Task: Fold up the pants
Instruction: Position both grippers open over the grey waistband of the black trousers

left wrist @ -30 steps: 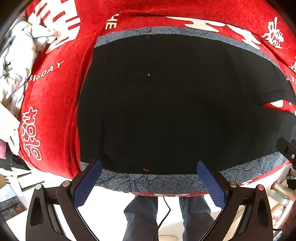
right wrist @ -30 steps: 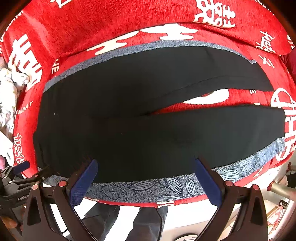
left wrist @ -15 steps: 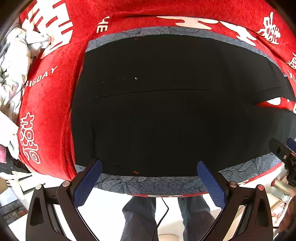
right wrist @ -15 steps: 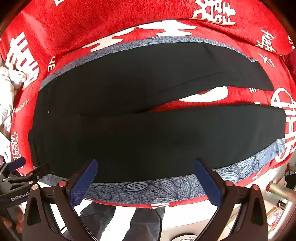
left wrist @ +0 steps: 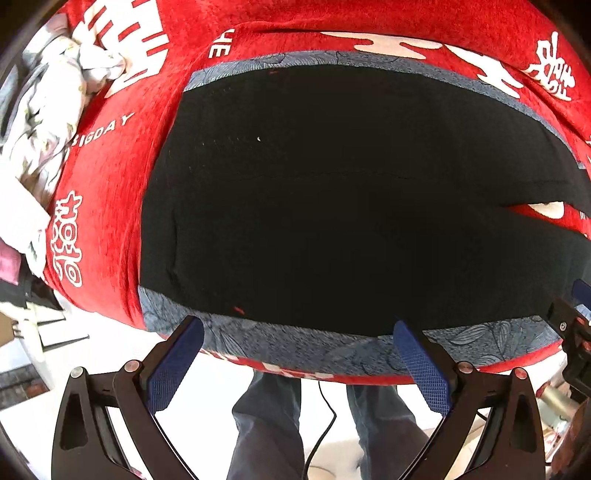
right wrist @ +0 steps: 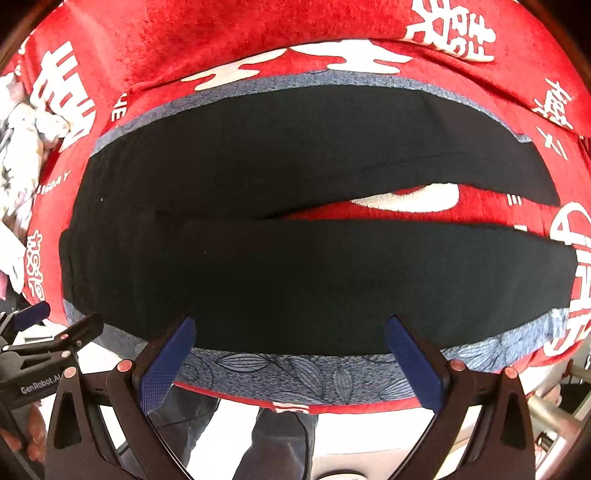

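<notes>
Black pants [left wrist: 332,206] lie flat on a blue-grey leaf-print mat [left wrist: 295,347] over a red cloth. In the right wrist view the pants [right wrist: 295,280] show both legs running right, split by a red gap. The waist end is at the left. My left gripper [left wrist: 295,354] is open and empty, hovering at the near edge by the waist part. My right gripper [right wrist: 291,350] is open and empty, over the near leg's lower edge. The left gripper also shows at the right wrist view's left edge [right wrist: 40,325].
The red cloth with white characters [right wrist: 258,33] covers the surface. A crumpled white floral fabric [left wrist: 40,122] lies at the far left. The person's legs [left wrist: 273,424] stand below the near edge. A metal frame part [right wrist: 550,413] is at the lower right.
Both grippers have shifted slightly closer to the pants' near edge. Both stay open and the pants have not moved.
</notes>
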